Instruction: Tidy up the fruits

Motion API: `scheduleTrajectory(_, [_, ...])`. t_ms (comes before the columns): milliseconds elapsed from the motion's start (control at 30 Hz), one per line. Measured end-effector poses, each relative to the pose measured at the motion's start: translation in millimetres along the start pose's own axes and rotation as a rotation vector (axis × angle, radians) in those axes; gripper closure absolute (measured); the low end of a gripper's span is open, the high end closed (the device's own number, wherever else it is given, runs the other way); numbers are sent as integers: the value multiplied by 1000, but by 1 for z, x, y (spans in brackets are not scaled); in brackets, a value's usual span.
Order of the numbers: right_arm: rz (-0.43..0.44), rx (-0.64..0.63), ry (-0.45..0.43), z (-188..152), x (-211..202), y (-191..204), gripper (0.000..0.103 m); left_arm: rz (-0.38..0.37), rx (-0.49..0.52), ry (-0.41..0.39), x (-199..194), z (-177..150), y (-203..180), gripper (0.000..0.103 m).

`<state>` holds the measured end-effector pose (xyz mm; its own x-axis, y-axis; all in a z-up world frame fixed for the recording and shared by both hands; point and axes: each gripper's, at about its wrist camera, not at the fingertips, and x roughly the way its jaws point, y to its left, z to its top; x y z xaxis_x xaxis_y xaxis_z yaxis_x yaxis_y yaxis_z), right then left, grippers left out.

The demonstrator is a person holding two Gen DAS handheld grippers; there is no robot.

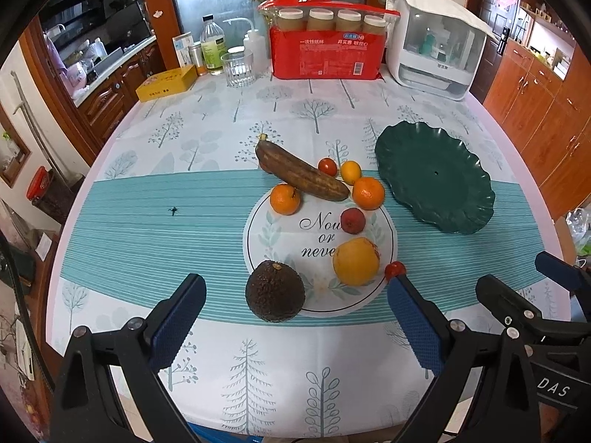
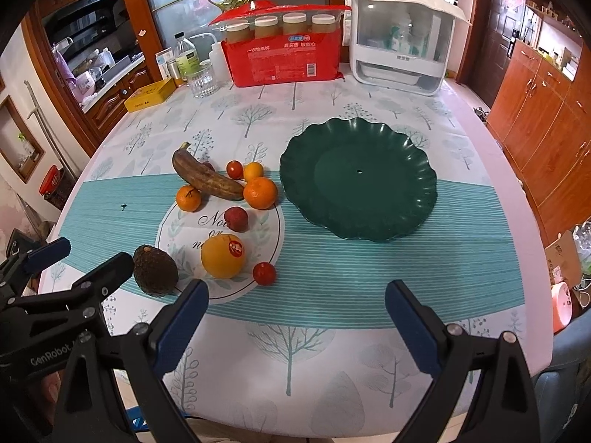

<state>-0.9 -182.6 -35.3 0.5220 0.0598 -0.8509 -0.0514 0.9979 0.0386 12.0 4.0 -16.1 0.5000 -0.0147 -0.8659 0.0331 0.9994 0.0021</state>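
Both open and empty: left hand-held gripper [image 1: 295,317], right hand-held gripper [image 2: 295,317]. Nothing moved yet; green plate [image 2: 399,217] bare. Fruit clustered at plate's 9 o'clock on table [image 2: 332,350]. Best started with cherry tomato [image 2: 264,273], closest: straddled squarely, closed gently, no crushing. Avocado [image 1: 275,291] for left.

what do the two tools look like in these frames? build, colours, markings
Both match: black angular plastic frames with silver screws, and two fingers each faced with blue textured pads. The left tool shows a pad with a fine dimpled grip pattern. The right tool looks the same. White lettering: "GenRobot" on the left tool's body in the right wrist view, "DAS" on the right tool's body in the left wrist view. No cables or sleeves visible.
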Motion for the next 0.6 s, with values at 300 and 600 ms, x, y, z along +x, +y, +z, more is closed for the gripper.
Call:
scheduleTrajectory(300, [28, -21, 38, 6, 19, 5, 7, -65, -46, 50, 26, 6, 17, 5])
scheduleTrajectory(600, [26, -23, 63, 11, 30, 8, 8, -68, -38, 77, 43, 9, 23, 5])
